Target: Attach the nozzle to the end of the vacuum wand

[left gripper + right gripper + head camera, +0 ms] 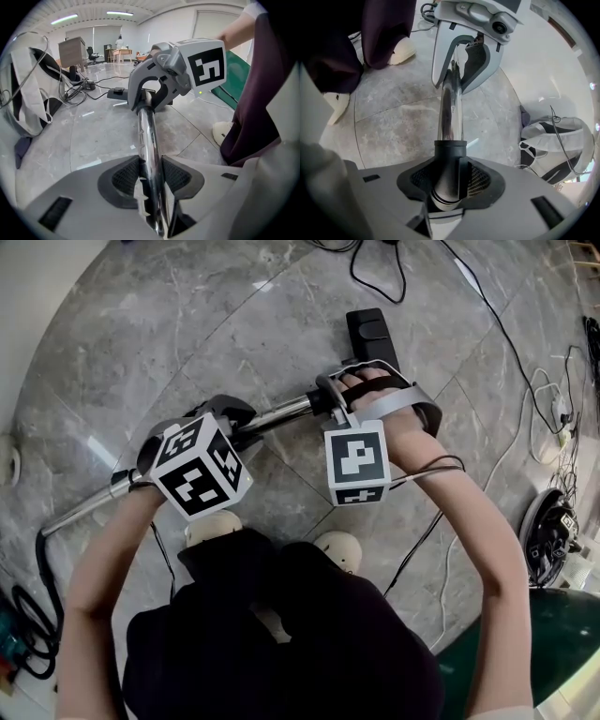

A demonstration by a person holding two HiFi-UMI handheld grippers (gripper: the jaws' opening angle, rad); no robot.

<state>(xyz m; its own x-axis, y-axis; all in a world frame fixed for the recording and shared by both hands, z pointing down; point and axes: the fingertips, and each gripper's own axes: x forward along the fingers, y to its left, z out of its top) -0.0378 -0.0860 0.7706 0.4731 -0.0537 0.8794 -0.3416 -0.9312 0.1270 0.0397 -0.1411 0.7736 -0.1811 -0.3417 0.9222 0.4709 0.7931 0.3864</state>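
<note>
Marble floor (pixel 187 315), cables strewn along its far and right sides. Nothing is set down on it – the work is held in the air over the person's feet.

Wand (pixel 272 415): chrome tube, long axis running from the near-left of the floor up toward the far-right, tilted low at the left end.

Nozzle (pixel 370 334): black head at the far-right end of that line, past the right hand. Its neck comes back along the same axis.

Left claw (pixel 150 176): clenched on the bare chrome shaft, both pads pressed to the tube, partway down from the joint.

Right claw (pixel 450 180): clenched round the nozzle's black collar (pixel 450 159), right where the chrome enters it. This is the hand nearer the joint.

Key relation – the two claws face each other along one straight line, with the wand bridging them. The collar looks sleeved over the tube end and in line with it. How deep it sits cannot be read.

Judgement: the coming move is a straight push along the tube's length, right claw driving the collar toward the left claw, which braces. Any sideways cocking of the nozzle would likely bind the fit.
</note>
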